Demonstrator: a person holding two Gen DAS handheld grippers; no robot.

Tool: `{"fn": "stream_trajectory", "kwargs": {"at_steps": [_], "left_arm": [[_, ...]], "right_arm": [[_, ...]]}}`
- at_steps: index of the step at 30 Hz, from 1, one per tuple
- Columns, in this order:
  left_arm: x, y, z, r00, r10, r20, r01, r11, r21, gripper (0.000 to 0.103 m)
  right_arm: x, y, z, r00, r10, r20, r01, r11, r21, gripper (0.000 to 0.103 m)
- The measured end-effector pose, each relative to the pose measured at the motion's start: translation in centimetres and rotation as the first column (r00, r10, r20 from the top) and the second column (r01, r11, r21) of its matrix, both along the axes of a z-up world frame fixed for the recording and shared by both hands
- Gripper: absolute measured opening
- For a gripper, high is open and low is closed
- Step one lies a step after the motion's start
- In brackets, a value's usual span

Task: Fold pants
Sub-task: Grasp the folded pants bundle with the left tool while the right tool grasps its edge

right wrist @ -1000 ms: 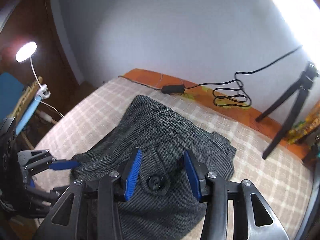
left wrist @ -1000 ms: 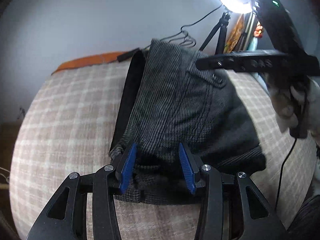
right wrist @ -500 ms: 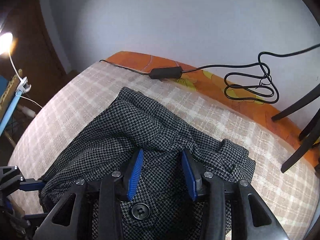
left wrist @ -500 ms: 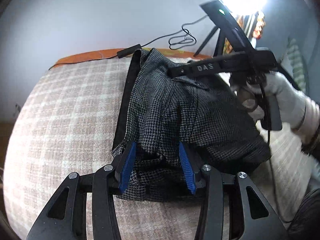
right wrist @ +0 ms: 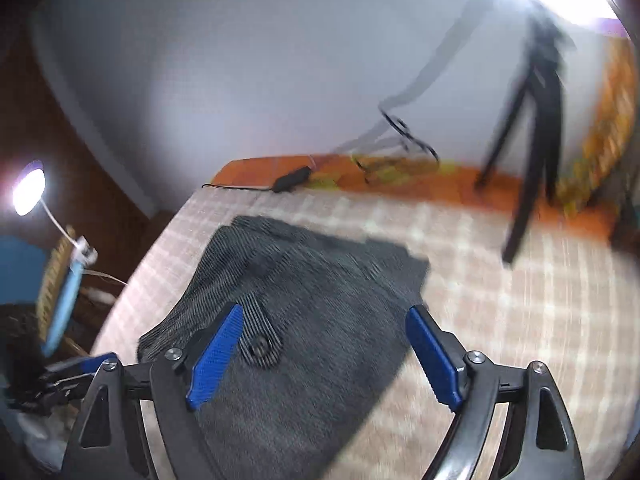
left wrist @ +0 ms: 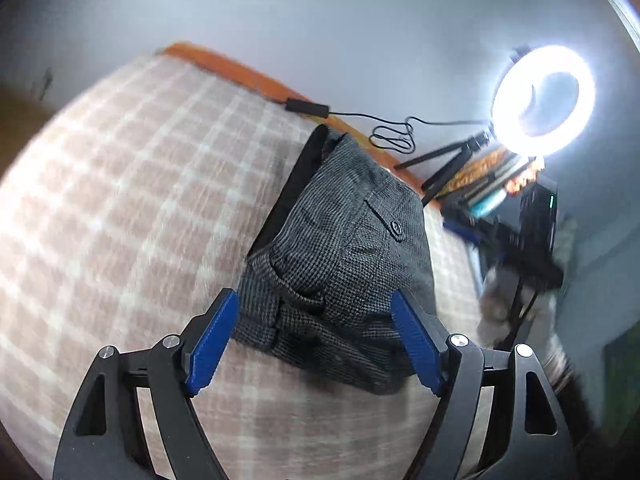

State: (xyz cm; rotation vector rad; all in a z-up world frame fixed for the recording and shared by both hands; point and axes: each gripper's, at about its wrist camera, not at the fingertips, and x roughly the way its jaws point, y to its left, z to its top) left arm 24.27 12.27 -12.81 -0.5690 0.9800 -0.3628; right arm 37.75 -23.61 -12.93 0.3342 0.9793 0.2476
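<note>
Pants (left wrist: 340, 256) of dark grey houndstooth lie folded in a compact bundle on a bed (left wrist: 120, 208) covered in a beige-and-white checked spread, a buttoned pocket flap (left wrist: 386, 218) facing up on the top layer and a black lining edge showing along the bundle's left side. Left gripper (left wrist: 316, 344) hangs just above the near end of the bundle, its blue-padded fingers (left wrist: 212, 340) spread wide to either side of the cloth and holding nothing. Right gripper (right wrist: 324, 356) hovers over the same garment from the other side, its fingers (right wrist: 432, 360) likewise parted and empty; in the right wrist view the pants (right wrist: 304, 304) appear as a flat dark rectangle with a buttoned flap (right wrist: 260, 340) near the left finger. That view is streaked with motion blur. Part of the left gripper (right wrist: 76, 368) shows at its lower left edge, beside the bed (right wrist: 500, 320).

Beyond the bundle, an orange strip (left wrist: 240, 74) runs along the foot of a pale wall, with a black power adapter (left wrist: 307, 107) and a looped cable (left wrist: 394, 138) resting on it. A lit ring light (left wrist: 544, 100) on a black tripod (left wrist: 452, 164) glares at the right of the left wrist view; the tripod (right wrist: 532, 120) also stands at the far edge of the bed in the right wrist view. A small desk lamp (right wrist: 28, 192) glows at the far left there.
</note>
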Motion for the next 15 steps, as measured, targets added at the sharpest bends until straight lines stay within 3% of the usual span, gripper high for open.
{"fn": "stream_trajectory", "kwargs": {"at_steps": [4, 9, 15], "left_arm": [[0.1, -0.3, -2.1, 0.994, 0.041, -0.102, -0.049, 0.996, -0.074, 0.079], [0.0, -0.6, -4.7, 0.975, 0.091, -0.203, -0.129, 0.975, -0.181, 0.079], [0.5, 0.0, -5.8, 0.964, 0.159, -0.213, -0.212, 0.943, -0.258, 0.082]], "right_arm": [[-0.5, -2.6, -3.1, 0.994, -0.041, -0.102, 0.056, 0.988, 0.146, 0.086], [-0.5, -3.8, -5.9, 0.987, -0.058, -0.148, 0.098, 0.955, 0.28, 0.087], [0.0, -3.9, -6.7, 0.99, -0.058, -0.129, 0.102, 0.924, 0.369, 0.087]]}}
